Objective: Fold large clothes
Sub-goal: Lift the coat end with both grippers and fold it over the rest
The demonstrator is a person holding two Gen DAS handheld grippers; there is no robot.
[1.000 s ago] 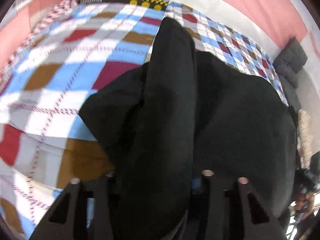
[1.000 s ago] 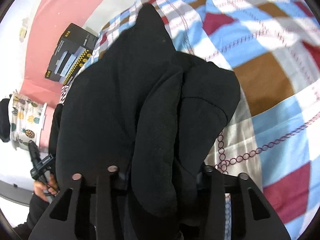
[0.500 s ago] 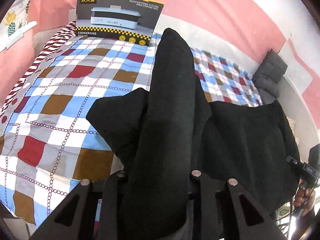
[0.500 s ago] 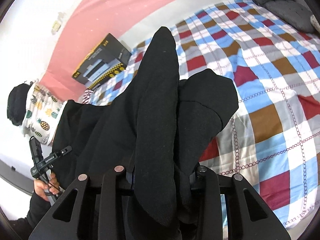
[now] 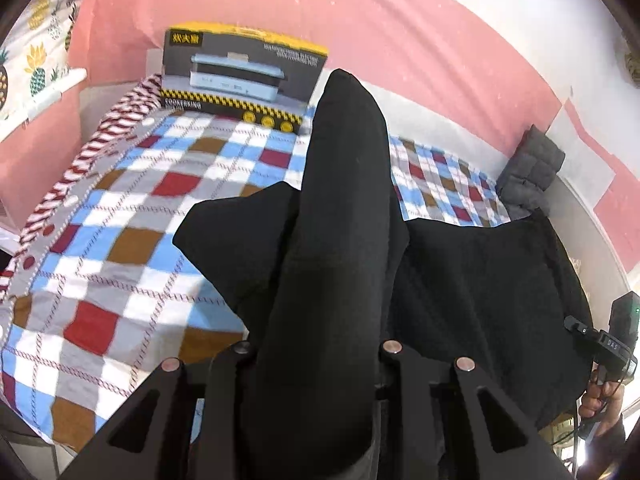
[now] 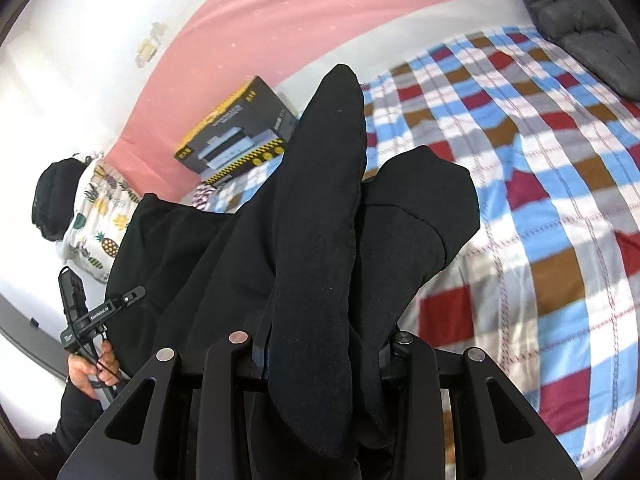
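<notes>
Both grippers have risen and tipped back over the last second, so the bed that filled each view now sits lower and the pink wall and the boxed appliance have come into sight — the black garment [image 5: 332, 264] has been lifted with them. It hangs between the two tools above the checked bedspread [image 5: 120, 216], a thick fold of it running up the middle of each wrist view and the rest draping down toward the near edge of the bed. The left gripper [image 5: 316, 354] has its jaws closed on a bunched strip of the cloth, and the right gripper [image 6: 320, 340] grips another bunch of the same garment [image 6: 320, 208] in the same way; the fabric fills the gap between the jaws in both views. As a judgement, the fold is at an early or middle stage: the cloth is gathered and doubled over but loose, with a flap sticking out to the side, and nothing lies flat or squared on the bed yet. What seems left is to lay it down, smooth it and make the remaining folds. For containers, the one in sight is the cardboard appliance box [image 5: 240, 76] standing at the far end of the bed against the wall; it appears shut, so its contents cannot be seen — a dark grey cushion [image 5: 532, 172] rests at the far right corner
</notes>
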